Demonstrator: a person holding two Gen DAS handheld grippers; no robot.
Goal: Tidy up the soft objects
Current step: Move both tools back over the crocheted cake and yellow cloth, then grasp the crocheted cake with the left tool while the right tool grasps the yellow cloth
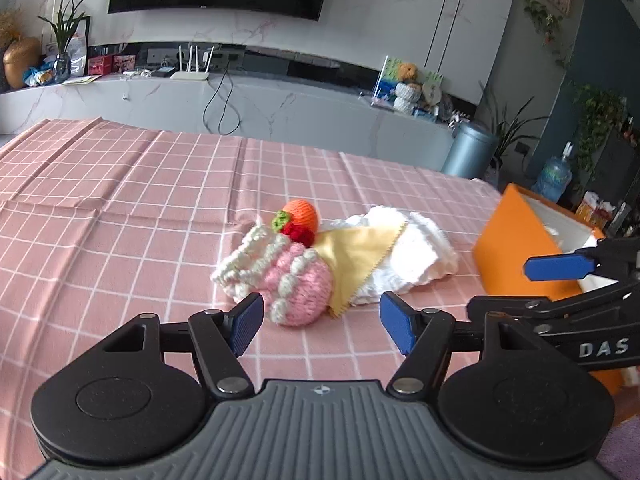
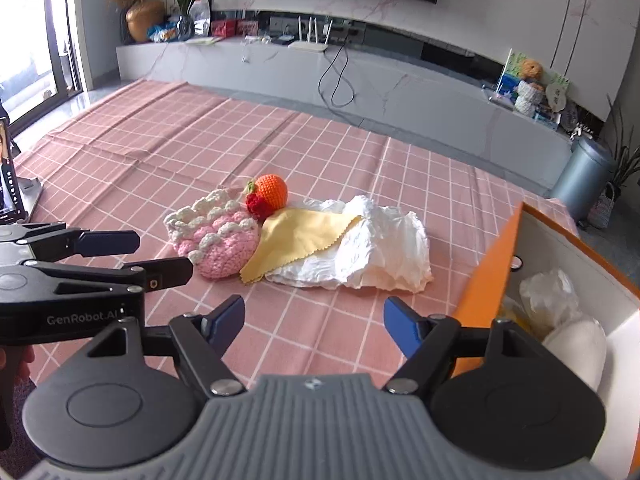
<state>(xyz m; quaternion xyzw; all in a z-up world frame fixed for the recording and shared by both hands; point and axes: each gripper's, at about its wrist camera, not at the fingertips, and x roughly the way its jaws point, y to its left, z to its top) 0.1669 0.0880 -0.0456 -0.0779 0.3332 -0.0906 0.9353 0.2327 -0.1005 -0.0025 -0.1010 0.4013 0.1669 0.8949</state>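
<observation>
A pile of soft things lies on the pink checked cloth: a pink-and-white crocheted piece, an orange crocheted ball with a small red crocheted berry, a yellow cloth and a crumpled white cloth. My left gripper is open and empty, just in front of the pink piece. My right gripper is open and empty, a little short of the white cloth. Each gripper shows in the other's view, the right one and the left one.
An open orange box with a white inside stands at the right edge of the table and holds white soft items. A phone on a stand is at the far left. A TV console runs behind the table.
</observation>
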